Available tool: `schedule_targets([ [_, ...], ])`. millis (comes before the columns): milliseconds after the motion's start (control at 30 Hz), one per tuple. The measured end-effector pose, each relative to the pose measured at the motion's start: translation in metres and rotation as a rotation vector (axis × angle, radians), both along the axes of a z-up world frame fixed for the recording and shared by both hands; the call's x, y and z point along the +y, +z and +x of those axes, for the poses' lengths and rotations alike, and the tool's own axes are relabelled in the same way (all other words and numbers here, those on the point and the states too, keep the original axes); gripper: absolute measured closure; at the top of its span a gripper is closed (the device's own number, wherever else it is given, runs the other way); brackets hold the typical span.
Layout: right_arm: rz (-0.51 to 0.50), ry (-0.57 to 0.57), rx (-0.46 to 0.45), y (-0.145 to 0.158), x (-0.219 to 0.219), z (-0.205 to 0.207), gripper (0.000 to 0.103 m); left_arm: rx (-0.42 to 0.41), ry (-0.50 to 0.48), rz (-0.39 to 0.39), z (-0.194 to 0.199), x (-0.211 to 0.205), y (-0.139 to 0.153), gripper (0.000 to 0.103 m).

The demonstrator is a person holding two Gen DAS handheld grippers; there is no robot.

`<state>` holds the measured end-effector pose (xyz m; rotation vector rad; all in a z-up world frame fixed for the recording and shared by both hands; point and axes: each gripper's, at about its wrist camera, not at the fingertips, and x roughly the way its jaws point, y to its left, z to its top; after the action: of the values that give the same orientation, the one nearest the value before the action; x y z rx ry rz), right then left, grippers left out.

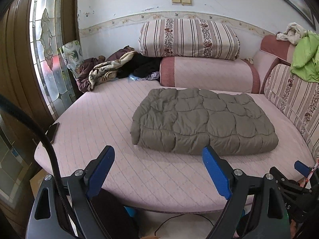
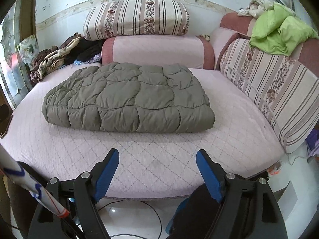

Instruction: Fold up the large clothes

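Observation:
An olive-grey quilted jacket (image 1: 205, 119) (image 2: 129, 99) lies folded into a thick rectangle on the pink quilted bed (image 1: 111, 123) (image 2: 155, 159). My left gripper (image 1: 158, 155) hovers over the bed's near edge, short of the jacket's front left corner, jaws wide apart and empty. My right gripper (image 2: 157, 156) also hangs over the near edge, in front of the jacket's middle, jaws spread with nothing between them. Part of the right gripper (image 1: 303, 171) shows at the right edge of the left wrist view.
Striped cushions (image 2: 137, 17) and pink bolsters (image 2: 157, 51) line the back; another striped cushion (image 2: 279, 99) bounds the right side. A green garment (image 2: 279, 31) lies on the right backrest. Crumpled clothes (image 1: 105, 69) sit back left. A phone (image 1: 52, 130) rests at the left edge.

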<state>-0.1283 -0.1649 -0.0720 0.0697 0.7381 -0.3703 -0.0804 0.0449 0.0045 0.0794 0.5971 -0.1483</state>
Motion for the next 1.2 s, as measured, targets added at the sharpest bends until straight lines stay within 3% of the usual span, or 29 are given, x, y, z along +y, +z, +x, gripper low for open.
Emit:
schedule_targets([
  [367, -0.004, -0.003, 0.045, -0.012, 0.003, 0.007, 0.019, 0.060, -0.016, 0.010, 0.002, -0.010, -0.012, 0.014],
  [667, 0.003, -0.013, 0.085, -0.022, 0.000, 0.015, 0.019, 0.129, -0.022, 0.078, 0.006, -0.024, -0.032, 0.014],
  [1200, 0.006, -0.018, 0.115, -0.033, -0.001, 0.024, 0.019, 0.218, -0.029, 0.063, 0.018, -0.029, -0.050, 0.014],
])
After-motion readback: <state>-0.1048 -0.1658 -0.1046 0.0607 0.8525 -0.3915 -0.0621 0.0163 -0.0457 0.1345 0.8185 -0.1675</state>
